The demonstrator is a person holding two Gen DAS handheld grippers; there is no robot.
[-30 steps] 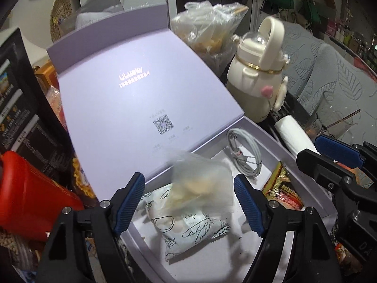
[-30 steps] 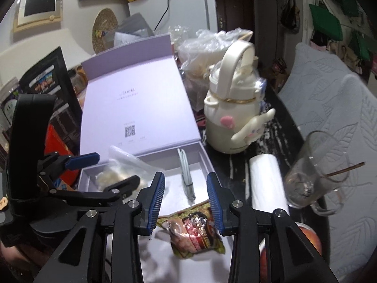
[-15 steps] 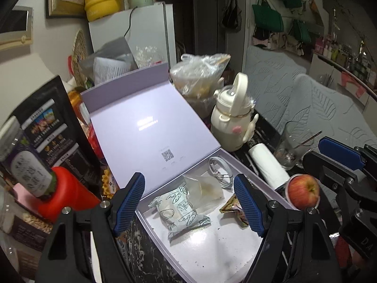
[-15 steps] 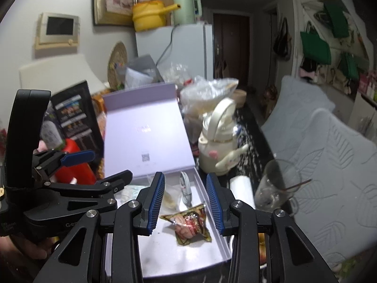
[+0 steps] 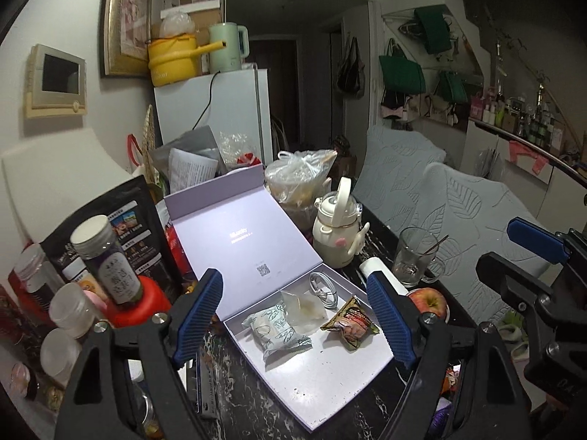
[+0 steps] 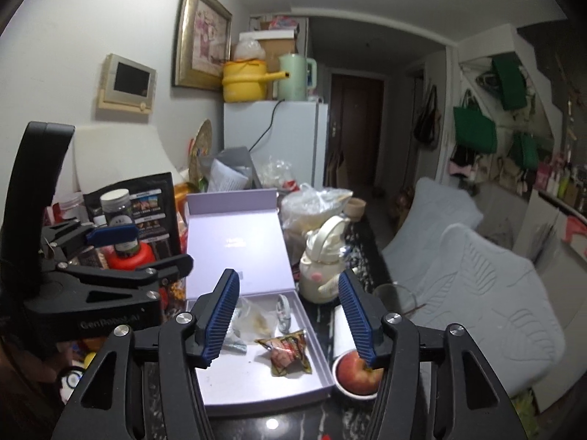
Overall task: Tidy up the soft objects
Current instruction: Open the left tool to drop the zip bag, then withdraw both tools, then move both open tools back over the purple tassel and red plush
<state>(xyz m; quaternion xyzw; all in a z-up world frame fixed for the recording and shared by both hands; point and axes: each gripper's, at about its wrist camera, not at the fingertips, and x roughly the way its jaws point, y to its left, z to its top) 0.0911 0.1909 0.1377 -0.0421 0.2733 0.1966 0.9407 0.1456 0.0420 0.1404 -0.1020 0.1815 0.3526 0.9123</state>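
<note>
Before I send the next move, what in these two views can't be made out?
- Clear bag contents: left wrist view, cloudy film blurs them.
- White patterned packet: right wrist view, mostly behind a finger of the right tool.
- Print on the box lid: both views, too small.

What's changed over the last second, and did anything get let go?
Both grippers pulled up and back from the lavender box. The right gripper has just been opening, nothing between its jaws; the left gripper widened slightly, also empty. The patterned white packet, clear bag, snack packet and cable stayed in the box.
</note>
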